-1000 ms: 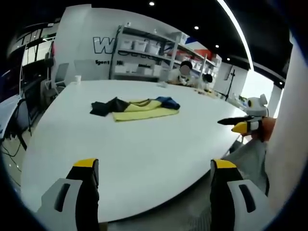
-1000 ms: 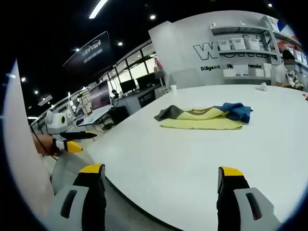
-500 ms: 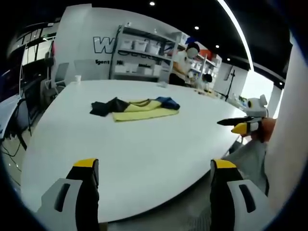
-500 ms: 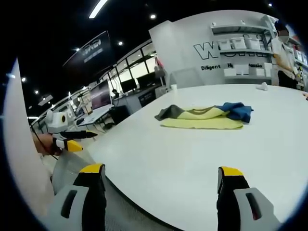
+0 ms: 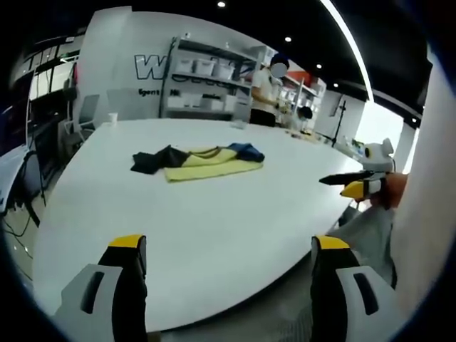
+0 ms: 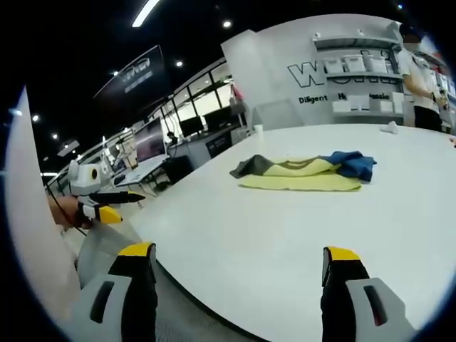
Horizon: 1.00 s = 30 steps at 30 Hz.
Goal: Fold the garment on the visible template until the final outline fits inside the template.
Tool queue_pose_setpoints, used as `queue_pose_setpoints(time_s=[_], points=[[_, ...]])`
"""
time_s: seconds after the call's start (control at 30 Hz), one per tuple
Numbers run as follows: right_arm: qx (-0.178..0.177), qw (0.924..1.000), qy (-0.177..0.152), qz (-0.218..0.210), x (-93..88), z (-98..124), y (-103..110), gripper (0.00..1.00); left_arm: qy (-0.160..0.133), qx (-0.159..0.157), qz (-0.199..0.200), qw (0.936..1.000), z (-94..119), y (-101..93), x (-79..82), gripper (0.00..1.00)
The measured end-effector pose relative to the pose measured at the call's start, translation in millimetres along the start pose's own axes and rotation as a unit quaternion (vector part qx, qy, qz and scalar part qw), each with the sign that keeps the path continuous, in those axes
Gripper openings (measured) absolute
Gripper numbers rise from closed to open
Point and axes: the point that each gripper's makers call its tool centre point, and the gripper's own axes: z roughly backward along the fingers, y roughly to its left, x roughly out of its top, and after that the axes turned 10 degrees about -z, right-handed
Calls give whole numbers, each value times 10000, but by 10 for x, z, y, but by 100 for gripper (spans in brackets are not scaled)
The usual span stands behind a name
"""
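Garment (image 5: 201, 159) (image 6: 305, 173), yellow w/ dark and blue parts, lies bunched mid-worktop (image 5: 214, 221) (image 6: 285, 242), well away from both claws; no template outline I can make out. Left claw (image 5: 224, 249) wide open, empty; right claw (image 6: 239, 256) same. I judge folding not begun; next I must reach in, spread the cloth flat.

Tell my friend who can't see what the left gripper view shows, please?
A crumpled yellow, blue and dark garment lies far off on a big white table. The left gripper hangs open near the table's edge, holding nothing.
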Motion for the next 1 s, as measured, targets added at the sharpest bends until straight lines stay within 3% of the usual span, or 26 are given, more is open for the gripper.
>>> queue_pose_setpoints(time_s=[1.0], points=[[-47, 10000, -52, -31, 9, 14, -18, 95, 19, 8, -5, 10000, -17, 10, 24, 95]])
